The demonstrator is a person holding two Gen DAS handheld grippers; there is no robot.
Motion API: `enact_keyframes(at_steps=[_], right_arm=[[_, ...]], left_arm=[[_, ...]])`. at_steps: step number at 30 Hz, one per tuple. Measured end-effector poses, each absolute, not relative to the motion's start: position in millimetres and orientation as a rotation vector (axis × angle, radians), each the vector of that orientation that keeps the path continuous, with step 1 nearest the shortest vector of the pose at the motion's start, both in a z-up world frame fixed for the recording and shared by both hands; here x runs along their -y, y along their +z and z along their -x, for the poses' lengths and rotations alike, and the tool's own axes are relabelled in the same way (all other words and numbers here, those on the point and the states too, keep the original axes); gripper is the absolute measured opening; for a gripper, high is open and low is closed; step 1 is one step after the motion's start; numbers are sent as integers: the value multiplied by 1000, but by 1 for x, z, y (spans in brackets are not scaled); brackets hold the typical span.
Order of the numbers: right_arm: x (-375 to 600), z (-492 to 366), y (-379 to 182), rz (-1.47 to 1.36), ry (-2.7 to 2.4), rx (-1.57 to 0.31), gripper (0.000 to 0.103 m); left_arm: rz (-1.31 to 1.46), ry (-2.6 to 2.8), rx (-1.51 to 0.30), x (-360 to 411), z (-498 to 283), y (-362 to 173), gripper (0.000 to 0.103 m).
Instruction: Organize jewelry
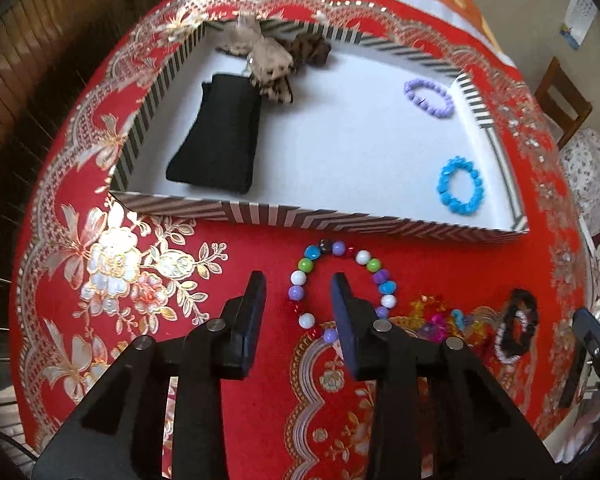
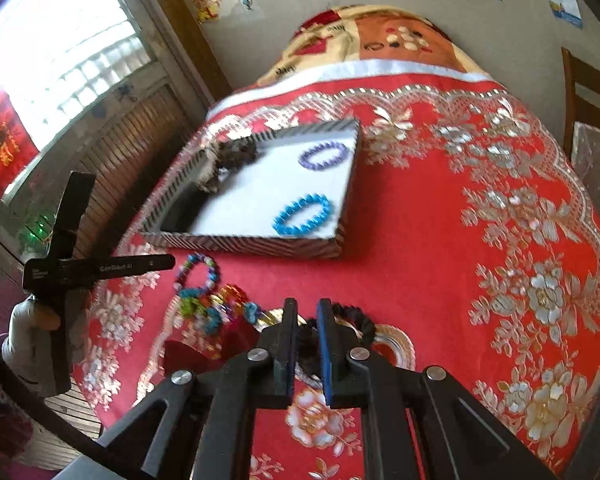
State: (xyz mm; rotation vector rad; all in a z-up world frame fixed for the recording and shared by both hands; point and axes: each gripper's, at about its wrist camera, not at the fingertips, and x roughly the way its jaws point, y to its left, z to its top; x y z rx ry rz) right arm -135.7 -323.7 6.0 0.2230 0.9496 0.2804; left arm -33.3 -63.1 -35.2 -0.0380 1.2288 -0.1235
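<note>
A striped box (image 1: 292, 216) with a white floor holds a purple bracelet (image 1: 429, 98), a blue bracelet (image 1: 460, 186), a black pouch (image 1: 220, 140) and fabric scrunchies (image 1: 272, 60). On the red cloth before it lies a multicoloured bead bracelet (image 1: 340, 280). My left gripper (image 1: 300, 284) is open, its jaws either side of that bracelet's left arc. A tangle of coloured beads (image 1: 440, 320) and a black scrunchie (image 1: 516, 326) lie to the right. My right gripper (image 2: 307, 308) is narrowly open around the black scrunchie (image 2: 356, 320). The box (image 2: 260, 244) shows in the right wrist view too.
The red floral tablecloth (image 2: 500, 220) covers the table. A wooden chair (image 1: 560, 96) stands at the right. The left gripper's body (image 2: 68, 268) shows at the left of the right wrist view. A window and wood panelling lie beyond the table's left edge.
</note>
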Motion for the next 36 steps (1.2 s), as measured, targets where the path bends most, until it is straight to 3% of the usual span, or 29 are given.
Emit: enact_keyframes(at_steps=[3,5,13,15,16,17,20,36], right_arm=[[324,134,-11,-151,221,-1024,17],[324,134,-21,-135,221,-1056,33],[332,115,-47,-182,208,-1067,33],[332,109,-54,-181,207,-1073,26],[331,106,-57,-184,208,-1078,20],[332,104,-61,-200,216,-1085,12],[332,105,-58,-230,234,-1069,6],[328,116,26,-263,325,-892,5]], left_arm=[[26,-102,-1242,64,29,-45,34],[16,-101,-1246,65,28,-49,35],[-31,-101,-1222,74,24,-51,36],[-38,-117,-1212,77,21,-51,29],[-42,-127,-1207,78,20,-52,11],[-42,-133,-1210,78,20,-52,8],[3,-155,-1228,72,19,-50,8],[24,-221,-1045,74,38,56,8]])
